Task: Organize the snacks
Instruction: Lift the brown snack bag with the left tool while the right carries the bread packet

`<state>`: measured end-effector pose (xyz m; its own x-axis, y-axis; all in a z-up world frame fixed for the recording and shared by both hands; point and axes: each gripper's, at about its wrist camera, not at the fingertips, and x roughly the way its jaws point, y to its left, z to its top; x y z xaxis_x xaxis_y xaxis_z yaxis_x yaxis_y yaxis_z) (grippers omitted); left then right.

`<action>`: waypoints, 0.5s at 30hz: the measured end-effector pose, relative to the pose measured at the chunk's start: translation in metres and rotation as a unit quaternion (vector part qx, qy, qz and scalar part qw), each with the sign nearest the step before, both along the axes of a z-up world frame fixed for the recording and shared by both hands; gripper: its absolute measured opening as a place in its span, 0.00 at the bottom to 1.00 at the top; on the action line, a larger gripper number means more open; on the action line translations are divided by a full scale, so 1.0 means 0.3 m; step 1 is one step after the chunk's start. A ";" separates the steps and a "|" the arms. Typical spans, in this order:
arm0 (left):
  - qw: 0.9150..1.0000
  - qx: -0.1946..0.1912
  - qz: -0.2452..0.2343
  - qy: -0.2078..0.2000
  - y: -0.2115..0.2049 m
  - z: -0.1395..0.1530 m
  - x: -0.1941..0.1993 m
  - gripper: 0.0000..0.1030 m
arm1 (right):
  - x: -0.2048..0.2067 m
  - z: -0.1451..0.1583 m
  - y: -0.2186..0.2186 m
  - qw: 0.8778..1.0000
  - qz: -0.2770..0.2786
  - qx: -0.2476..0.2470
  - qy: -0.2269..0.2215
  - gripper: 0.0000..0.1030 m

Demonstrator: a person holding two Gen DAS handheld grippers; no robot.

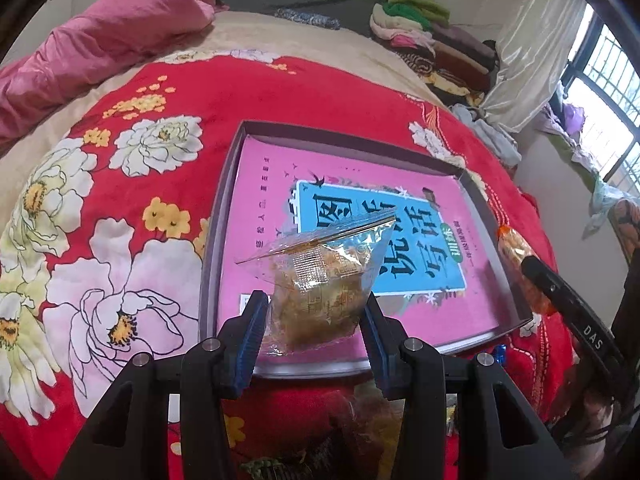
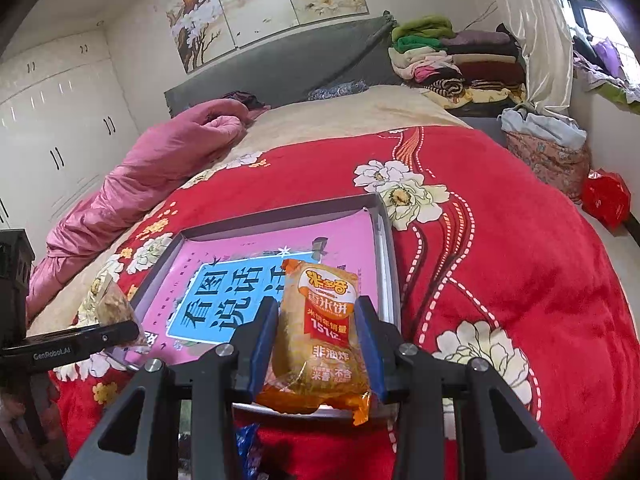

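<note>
**A:** What fills the lower centre of the left wrist view?

**B:** The left gripper (image 1: 314, 312), its blue-padded fingers (image 1: 252, 330) clamped on a clear snack packet (image 1: 320, 280) holding a golden-brown pastry. The packet is lifted above the near edge of a shallow grey box (image 1: 218, 216) lying on a red floral blanket (image 1: 120, 200).

**A:** And the box's contents?

**B:** A pink book (image 1: 360, 216) with a blue title panel lies flat inside and covers most of the floor.

**A:** The right side?

**B:** In the right wrist view, lower centre, the right gripper (image 2: 316, 344) has its fingers pressed against both sides of an orange rice-cracker pack (image 2: 320, 336), held upright over the box's near right corner (image 2: 384, 240). The same pack appears at the right edge of the left view (image 1: 516, 256).

**A:** Anything else nearby?

**B:** A blue wrapper (image 2: 250, 446) shows at the bottom of the right view, on the blanket just in front of the box. A pink quilt (image 2: 160, 168) is bunched at the upper left, and folded clothes (image 2: 452, 56) are stacked at the upper right.
</note>
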<state>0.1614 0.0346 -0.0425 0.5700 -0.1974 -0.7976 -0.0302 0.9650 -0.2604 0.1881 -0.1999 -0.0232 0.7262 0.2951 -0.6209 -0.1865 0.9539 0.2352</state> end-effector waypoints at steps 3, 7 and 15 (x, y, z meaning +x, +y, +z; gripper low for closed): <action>1.000 0.006 -0.002 0.012 -0.002 -0.007 0.011 0.47 | 0.020 -0.010 0.010 1.000 -0.003 -0.014 -0.002 0.39; 1.000 0.005 -0.005 0.024 -0.004 -0.016 0.023 0.47 | 0.044 -0.037 0.032 0.999 -0.005 -0.047 0.000 0.39; 0.999 0.006 -0.007 0.037 -0.009 -0.032 0.036 0.46 | 0.058 -0.085 0.049 0.997 0.005 -0.071 0.012 0.39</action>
